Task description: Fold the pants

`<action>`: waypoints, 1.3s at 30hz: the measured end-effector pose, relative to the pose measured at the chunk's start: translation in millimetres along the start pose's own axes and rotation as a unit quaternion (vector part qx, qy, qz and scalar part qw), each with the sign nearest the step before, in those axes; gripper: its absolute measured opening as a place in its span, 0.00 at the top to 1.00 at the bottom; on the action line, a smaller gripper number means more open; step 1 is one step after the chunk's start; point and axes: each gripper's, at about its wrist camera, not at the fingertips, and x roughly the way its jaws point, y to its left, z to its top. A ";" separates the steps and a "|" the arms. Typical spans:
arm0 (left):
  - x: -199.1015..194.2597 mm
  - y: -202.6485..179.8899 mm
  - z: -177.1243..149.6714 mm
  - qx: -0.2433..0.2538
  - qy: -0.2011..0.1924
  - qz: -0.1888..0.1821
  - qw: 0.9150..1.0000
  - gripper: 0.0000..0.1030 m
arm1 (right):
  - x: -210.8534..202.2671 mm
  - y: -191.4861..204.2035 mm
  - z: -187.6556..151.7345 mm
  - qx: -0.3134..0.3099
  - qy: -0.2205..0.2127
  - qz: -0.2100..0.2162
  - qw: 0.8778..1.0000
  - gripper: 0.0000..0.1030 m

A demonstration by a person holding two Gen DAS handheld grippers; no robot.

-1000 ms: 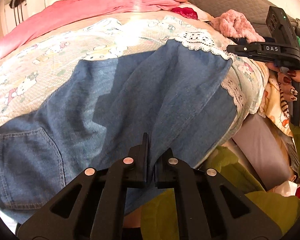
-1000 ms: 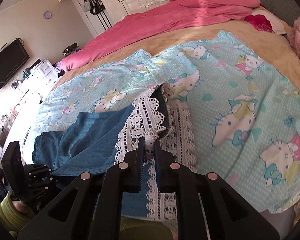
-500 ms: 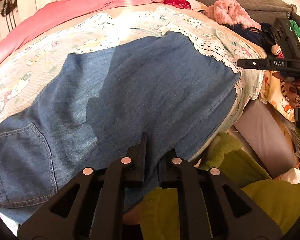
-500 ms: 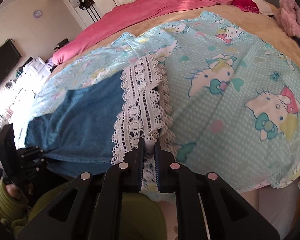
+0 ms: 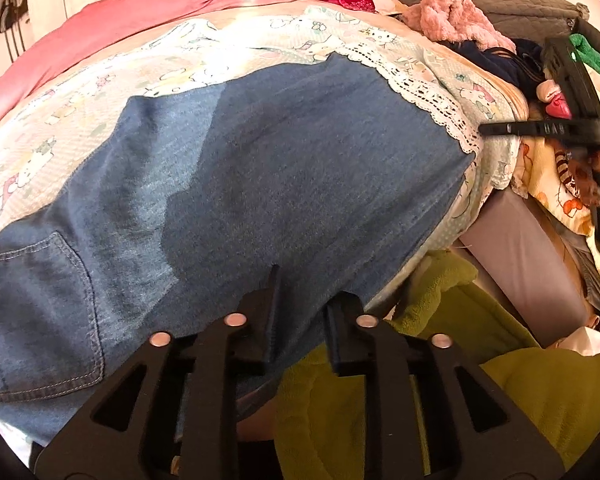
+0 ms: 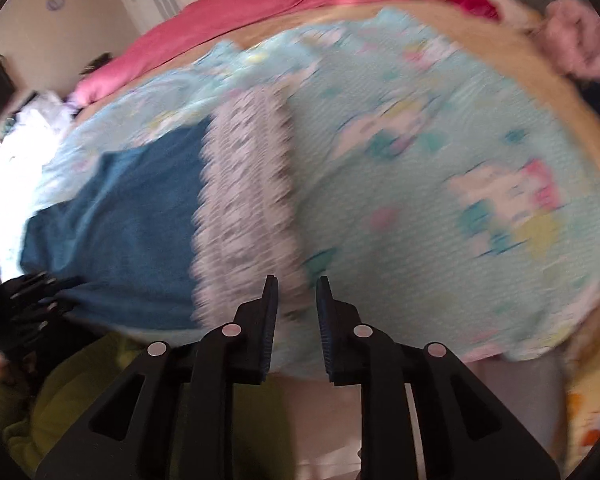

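Note:
Blue denim pants (image 5: 260, 168) with a white lace hem (image 5: 424, 92) lie spread flat along the near edge of the bed, back pocket (image 5: 40, 304) at lower left. My left gripper (image 5: 300, 296) is open over the pants' near edge, with no cloth between the fingers. My right gripper (image 6: 296, 300) is open just in front of the lace hem (image 6: 244, 208), holding nothing; this view is motion-blurred. The denim (image 6: 132, 232) shows left of the lace there. The right gripper also shows at the far right of the left wrist view (image 5: 540, 128).
A Hello Kitty sheet (image 6: 440, 168) covers the bed, with a pink duvet (image 5: 140, 16) behind. A pile of clothes (image 5: 456, 20) lies at the right end. My green sleeves (image 5: 480, 400) are below the grippers. The bed edge drops off at right (image 5: 512, 256).
Both grippers have opened and let go of the pants. The pants now lie flat on the bed. The right gripper has pulled back from the lace hem.

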 end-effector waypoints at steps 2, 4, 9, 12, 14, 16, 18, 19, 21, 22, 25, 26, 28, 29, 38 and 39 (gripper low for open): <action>-8.5 0.3 -2.3 0.000 -0.007 -0.004 1.000 0.64 | -16.9 0.9 11.7 -0.010 -0.035 -0.015 0.999 0.79; -16.5 2.3 -3.2 -0.006 -0.012 -0.008 1.000 0.63 | -26.7 10.3 22.7 -0.023 -0.058 -0.009 0.998 0.79; -58.1 15.3 -4.2 -0.022 -0.055 0.013 0.998 0.50 | -8.7 72.6 38.3 -0.101 -0.049 0.050 0.992 0.63; -77.7 37.1 -5.1 -0.048 -0.071 0.067 0.994 0.41 | 12.0 106.6 37.9 -0.133 -0.022 0.092 0.987 0.63; -85.7 57.1 -10.1 -0.076 -0.075 0.097 0.989 0.37 | 22.9 124.9 34.4 -0.156 -0.003 0.116 0.981 0.61; -90.2 83.3 -16.1 -0.115 -0.065 0.137 0.982 0.34 | 32.1 142.6 26.0 -0.187 0.016 0.139 0.972 0.61; -86.4 109.2 -19.8 -0.148 -0.048 0.178 0.972 0.32 | 47.4 152.8 16.7 -0.209 0.051 0.131 0.968 0.61; -81.9 120.8 -23.2 -0.163 -0.036 0.191 0.967 0.32 | 53.2 154.2 14.0 -0.210 0.068 0.126 0.967 0.61; -72.4 139.5 -31.6 -0.182 -0.017 0.205 0.962 0.32 | 65.8 152.7 7.8 -0.212 0.101 0.118 0.965 0.61; -69.0 146.2 -35.5 -0.190 -0.013 0.208 0.959 0.32 | 65.9 151.1 6.9 -0.211 0.101 0.120 0.965 0.61; -67.5 150.3 -37.1 -0.193 -0.022 0.210 0.958 0.32 | 63.3 150.4 8.7 -0.215 0.105 0.122 0.963 0.61; -68.3 149.9 -36.0 -0.191 -0.022 0.212 0.958 0.32 | 62.9 150.5 8.5 -0.216 0.104 0.122 0.963 0.61; -74.1 146.0 -32.5 -0.192 -0.036 0.210 0.958 0.32 | 58.4 151.5 8.1 -0.220 0.094 0.124 0.963 0.61; -78.9 145.1 -31.6 -0.197 -0.045 0.204 0.958 0.32 | 54.5 150.5 6.6 -0.223 0.087 0.128 0.962 0.61; -111.0 123.9 -15.5 -0.193 -0.095 0.178 0.960 0.30 | 22.6 142.1 -1.2 -0.238 0.031 0.158 0.958 0.52; -108.4 121.2 -13.4 -0.190 -0.093 0.170 0.962 0.30 | 19.1 140.3 -2.0 -0.238 0.023 0.159 0.958 0.39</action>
